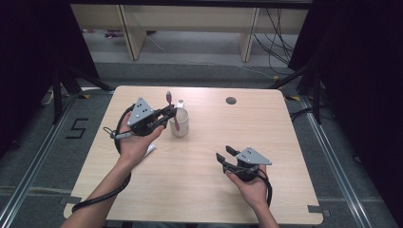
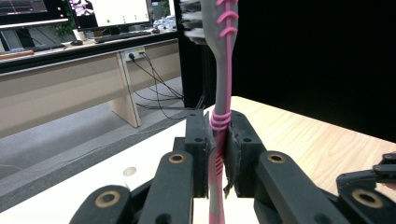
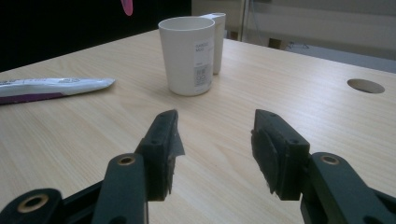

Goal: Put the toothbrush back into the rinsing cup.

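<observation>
A grey and pink toothbrush [image 2: 223,70] stands upright between the black jaws of my left gripper [image 2: 219,140], which is shut on its handle, bristle head up. From above, that left gripper [image 1: 167,114] holds the toothbrush [image 1: 172,110] above and just left of a white cup [image 1: 179,122] at the back left of the table, the handle's lower end over the cup. My right gripper [image 1: 225,153] is open low over the table's front right, nothing between its jaws. Its own camera has the right gripper [image 3: 215,144] facing the white cup [image 3: 187,55], well short of it.
A toothpaste tube [image 3: 51,87] lies flat left of the cup, partly under my left hand in the high view. A small white container [image 3: 218,42] stands right behind the cup. A round cable hole [image 1: 231,100] sits near the wooden table's [image 1: 199,190] far edge.
</observation>
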A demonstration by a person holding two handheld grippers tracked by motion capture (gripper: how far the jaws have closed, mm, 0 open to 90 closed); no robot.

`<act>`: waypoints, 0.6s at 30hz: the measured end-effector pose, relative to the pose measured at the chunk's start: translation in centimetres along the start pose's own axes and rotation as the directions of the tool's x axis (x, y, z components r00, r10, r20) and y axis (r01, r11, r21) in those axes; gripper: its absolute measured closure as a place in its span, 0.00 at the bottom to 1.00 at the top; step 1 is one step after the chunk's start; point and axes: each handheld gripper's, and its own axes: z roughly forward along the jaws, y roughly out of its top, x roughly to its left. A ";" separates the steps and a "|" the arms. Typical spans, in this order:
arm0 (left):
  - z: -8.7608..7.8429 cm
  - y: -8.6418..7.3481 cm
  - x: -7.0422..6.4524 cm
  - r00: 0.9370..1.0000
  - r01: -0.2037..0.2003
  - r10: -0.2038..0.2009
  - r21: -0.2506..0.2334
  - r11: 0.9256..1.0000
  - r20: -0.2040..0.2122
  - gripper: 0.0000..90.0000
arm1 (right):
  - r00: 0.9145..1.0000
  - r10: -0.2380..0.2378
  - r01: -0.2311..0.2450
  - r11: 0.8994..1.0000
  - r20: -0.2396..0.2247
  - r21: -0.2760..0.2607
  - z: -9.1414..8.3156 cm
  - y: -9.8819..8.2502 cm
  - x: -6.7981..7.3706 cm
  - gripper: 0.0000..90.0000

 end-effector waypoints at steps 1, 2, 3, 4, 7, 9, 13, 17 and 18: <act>0.1 0.0 0.1 1.000 0.001 -0.001 -0.002 1.000 -0.003 0.89 | 1.000 -0.017 0.017 1.000 0.003 -0.005 0.0 -0.1 -0.1 0.57; 0.1 0.0 0.2 1.000 0.002 -0.002 -0.003 1.000 -0.003 0.89 | 1.000 0.001 -0.001 1.000 0.008 0.001 0.1 -0.1 -0.1 0.57; 0.2 0.0 0.3 1.000 0.004 -0.004 -0.003 1.000 -0.002 0.89 | 1.000 -0.018 0.018 1.000 0.023 -0.009 0.1 -0.2 -0.3 0.57; 0.3 0.1 0.5 1.000 0.008 -0.008 -0.006 1.000 -0.002 0.89 | 1.000 0.011 -0.011 1.000 0.013 -0.006 0.2 -0.3 -0.2 0.57; 0.5 0.3 0.6 1.000 0.007 -0.007 -0.008 1.000 -0.004 0.89 | 1.000 0.003 -0.003 1.000 0.021 -0.004 0.1 -0.3 -0.4 0.57; 0.7 0.4 0.8 1.000 -0.011 0.011 -0.012 1.000 -0.012 0.89 | 1.000 -0.008 0.009 1.000 0.018 -0.019 0.3 -0.4 -0.5 0.57; 1.1 0.5 1.1 1.000 -0.010 0.010 -0.012 1.000 -0.018 0.89 | 1.000 0.013 -0.013 1.000 0.008 -0.005 0.4 -0.6 -0.4 0.57; 1.6 0.7 1.5 1.000 -0.004 0.003 -0.017 1.000 -0.027 0.89 | 1.000 0.013 -0.013 1.000 0.008 -0.003 0.4 -0.6 -0.4 0.57; 1.7 0.8 1.6 1.000 -0.008 0.008 -0.017 1.000 -0.029 0.89 | 1.000 0.010 -0.010 1.000 0.009 -0.006 0.4 -0.6 -0.4 0.57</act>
